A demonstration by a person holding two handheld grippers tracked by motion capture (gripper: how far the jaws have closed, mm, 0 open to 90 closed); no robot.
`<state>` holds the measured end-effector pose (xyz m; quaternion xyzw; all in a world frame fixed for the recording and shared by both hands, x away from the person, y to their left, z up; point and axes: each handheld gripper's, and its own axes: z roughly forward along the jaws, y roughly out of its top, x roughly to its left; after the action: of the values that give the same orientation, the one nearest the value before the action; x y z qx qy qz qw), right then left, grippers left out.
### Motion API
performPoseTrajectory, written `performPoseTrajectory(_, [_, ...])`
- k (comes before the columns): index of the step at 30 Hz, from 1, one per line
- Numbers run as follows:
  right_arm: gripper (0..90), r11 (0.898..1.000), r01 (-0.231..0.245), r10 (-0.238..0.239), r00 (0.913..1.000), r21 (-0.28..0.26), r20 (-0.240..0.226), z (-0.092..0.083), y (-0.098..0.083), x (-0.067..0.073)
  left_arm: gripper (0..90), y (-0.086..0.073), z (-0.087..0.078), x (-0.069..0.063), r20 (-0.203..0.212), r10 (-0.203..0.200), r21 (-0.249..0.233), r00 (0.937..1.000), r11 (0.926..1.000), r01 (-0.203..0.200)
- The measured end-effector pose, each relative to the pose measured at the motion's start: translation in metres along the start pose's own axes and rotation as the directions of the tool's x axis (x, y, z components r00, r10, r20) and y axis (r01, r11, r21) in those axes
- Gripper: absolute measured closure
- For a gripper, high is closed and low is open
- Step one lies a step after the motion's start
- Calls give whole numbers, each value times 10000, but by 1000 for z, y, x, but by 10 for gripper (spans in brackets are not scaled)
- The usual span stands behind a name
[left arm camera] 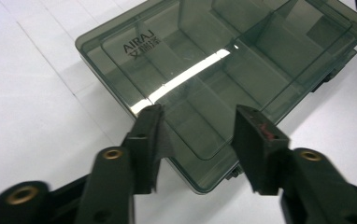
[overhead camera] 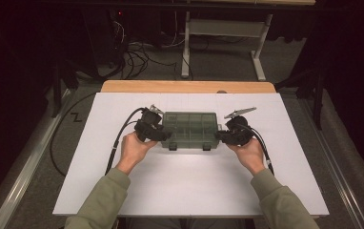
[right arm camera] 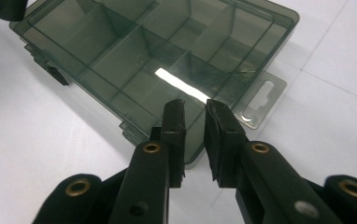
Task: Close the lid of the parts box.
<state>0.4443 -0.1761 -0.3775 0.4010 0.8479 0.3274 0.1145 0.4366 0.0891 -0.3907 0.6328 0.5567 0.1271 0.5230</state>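
A smoky translucent compartment box (overhead camera: 189,129) lies with its lid down in the middle of the white table sheet (overhead camera: 189,186). Dividers show through the lid (left arm camera: 223,60), which carries raised lettering near one corner. My left gripper (overhead camera: 164,136) is at the box's left end; its jaws (left arm camera: 197,116) stand wide apart above that end's lid edge, and its pads touch nothing. At the right end, beside the hang tab (right arm camera: 260,100), is my right gripper (overhead camera: 222,136). Its jaws (right arm camera: 194,106) are only slightly apart over the lid's edge, with nothing pinched between them.
Two latches (overhead camera: 188,148) stick out of the box's near side. A wooden strip (overhead camera: 185,87) borders the sheet's far side. Beyond it are a floor with cables (overhead camera: 137,59) and a white table frame (overhead camera: 227,28). Each gripper's cable trails back along its forearm.
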Motion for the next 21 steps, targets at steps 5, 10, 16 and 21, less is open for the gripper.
performPoseTrajectory(5, [764, 10000, -9, 9, 10000, -42, 70, -3, 0, -3, 424, 3, -5, -2, 30, 142, -321, 9999, 9994, -141])
performPoseTrajectory(10, [744, 9999, -49, 50, 9999, -106, 109, -8, -1, -5, 385, 5, -8, 0, -54, 58, -319, 10000, 9995, -60])
performPoseTrajectory(16, [721, 9995, -139, 140, 9999, -286, 50, -11, -3, -9, 369, 5, -15, -1, -315, 269, -866, 9991, 9958, -295])
performPoseTrajectory(21, [706, 9989, -207, 207, 9998, -419, -7, -14, -5, -11, 395, 6, -21, 2, -283, 149, -1233, 9995, 9922, -183])
